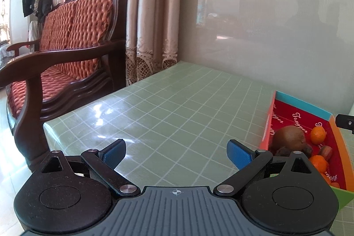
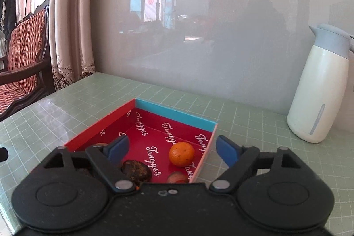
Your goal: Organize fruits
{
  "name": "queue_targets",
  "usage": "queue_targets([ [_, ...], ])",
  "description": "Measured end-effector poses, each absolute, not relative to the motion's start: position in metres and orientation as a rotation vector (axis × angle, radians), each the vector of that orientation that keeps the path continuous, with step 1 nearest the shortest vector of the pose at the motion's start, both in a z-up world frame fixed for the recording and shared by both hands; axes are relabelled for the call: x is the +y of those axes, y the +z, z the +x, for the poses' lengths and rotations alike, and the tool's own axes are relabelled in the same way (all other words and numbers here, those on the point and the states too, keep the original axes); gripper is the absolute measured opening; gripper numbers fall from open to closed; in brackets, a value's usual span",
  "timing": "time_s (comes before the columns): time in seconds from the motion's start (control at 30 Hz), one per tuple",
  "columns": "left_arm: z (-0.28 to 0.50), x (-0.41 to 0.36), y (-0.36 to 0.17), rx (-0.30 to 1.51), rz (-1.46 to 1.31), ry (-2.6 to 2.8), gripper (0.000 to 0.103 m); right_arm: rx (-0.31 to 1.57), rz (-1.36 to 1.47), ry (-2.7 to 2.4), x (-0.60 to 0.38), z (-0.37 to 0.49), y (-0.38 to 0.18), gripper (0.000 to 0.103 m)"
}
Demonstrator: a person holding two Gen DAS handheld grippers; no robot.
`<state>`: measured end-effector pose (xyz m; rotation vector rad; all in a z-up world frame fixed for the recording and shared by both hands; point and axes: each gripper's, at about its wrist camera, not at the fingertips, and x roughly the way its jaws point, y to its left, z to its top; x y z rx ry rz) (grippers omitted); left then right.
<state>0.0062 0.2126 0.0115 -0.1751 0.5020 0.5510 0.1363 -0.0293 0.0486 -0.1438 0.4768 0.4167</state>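
Green grid tablecloth (image 1: 177, 103), both hand-held grippers (image 1: 176, 155) (image 2: 172, 150) wide apart, empty.

A: How many fruits in the red box (image 2: 154, 106), pls?

B: From the left wrist view I count two oranges (image 1: 318, 135), one brown kiwi (image 1: 287, 136), approx. two dark small fruits (image 1: 307, 149). Others are hidden, can't count.

A: Other things?

B: One white thermos jug (image 2: 318, 90), one sofa (image 1: 73, 37).

A green checked table (image 2: 254, 125) carries a red box (image 2: 104, 123) and a white jug (image 2: 318, 90).
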Motion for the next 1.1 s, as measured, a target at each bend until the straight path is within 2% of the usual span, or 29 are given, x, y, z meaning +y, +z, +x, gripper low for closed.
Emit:
queue_targets([
  [0.03,0.008,0.208,0.013,0.497,-0.170,0.535,0.097,0.477,-0.138,0.412,-0.034,0.134,0.050,0.097],
  [0.17,0.013,0.186,0.015,0.490,-0.142,0.469,0.097,0.485,-0.118,0.376,-0.052,0.117,0.053,0.103],
  [0.5,0.008,0.130,0.019,0.507,-0.077,0.298,0.103,0.602,-0.093,0.297,-0.082,0.062,0.032,0.103],
  [0.77,-0.025,0.107,0.035,0.557,-0.098,0.241,0.103,0.605,-0.097,0.220,-0.095,0.012,0.039,0.103],
  [1.1,-0.069,0.092,0.063,0.530,-0.034,0.224,0.103,0.559,-0.080,0.194,-0.099,-0.032,0.061,0.103],
])
